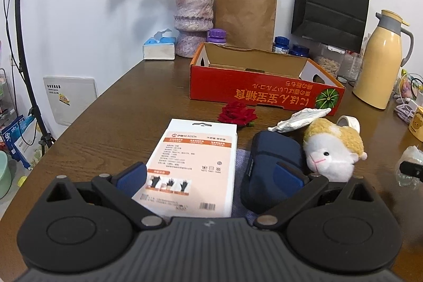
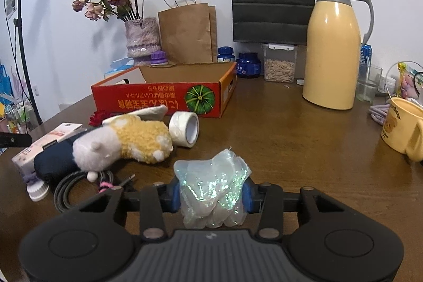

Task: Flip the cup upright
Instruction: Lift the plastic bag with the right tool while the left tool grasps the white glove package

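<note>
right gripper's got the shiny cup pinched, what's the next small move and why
Probably lift it slightly and start rolling the wrist. The right gripper is shut on the iridescent cup, which lies on its side just above the table, so it needs clearance before turning upright.

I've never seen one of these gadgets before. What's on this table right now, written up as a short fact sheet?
Surface: brown wooden table
Right gripper: blue pads closed on a crinkly iridescent plastic cup
Left gripper: open, holding nothing, with a white glove package and a dark blue pouch lying between and beyond its fingers
Beside the cup: plush toy, tape roll, coiled cable
Further back: red pumpkin box, yellow thermos, vase of dried roses
Right edge: yellow mug
</note>
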{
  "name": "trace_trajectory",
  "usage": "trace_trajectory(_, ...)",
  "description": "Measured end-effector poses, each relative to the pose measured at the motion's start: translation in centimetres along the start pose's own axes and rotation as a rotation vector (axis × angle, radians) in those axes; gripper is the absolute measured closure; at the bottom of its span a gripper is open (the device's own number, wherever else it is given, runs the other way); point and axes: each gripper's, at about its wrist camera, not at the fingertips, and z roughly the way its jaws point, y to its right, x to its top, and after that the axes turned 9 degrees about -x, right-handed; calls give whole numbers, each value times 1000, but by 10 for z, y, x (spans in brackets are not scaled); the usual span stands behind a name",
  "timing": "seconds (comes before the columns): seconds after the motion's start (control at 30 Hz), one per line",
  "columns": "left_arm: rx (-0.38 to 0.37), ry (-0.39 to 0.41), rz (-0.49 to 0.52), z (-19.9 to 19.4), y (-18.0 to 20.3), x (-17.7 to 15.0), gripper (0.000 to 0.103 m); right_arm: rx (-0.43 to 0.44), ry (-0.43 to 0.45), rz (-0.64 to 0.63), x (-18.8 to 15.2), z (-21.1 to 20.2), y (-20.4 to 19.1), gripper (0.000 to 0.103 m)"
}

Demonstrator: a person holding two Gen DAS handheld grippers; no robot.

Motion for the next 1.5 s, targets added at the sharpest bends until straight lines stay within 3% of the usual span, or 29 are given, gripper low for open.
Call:
trace_trajectory(0.9, -17, -232, 102, 68, -28, 28, 0, 23, 27, -35, 30, 23, -41, 62)
trace_trajectory(1.5, -63, -277, 103, 74, -29, 37, 0, 24, 15, -32, 31, 24, -51, 62)
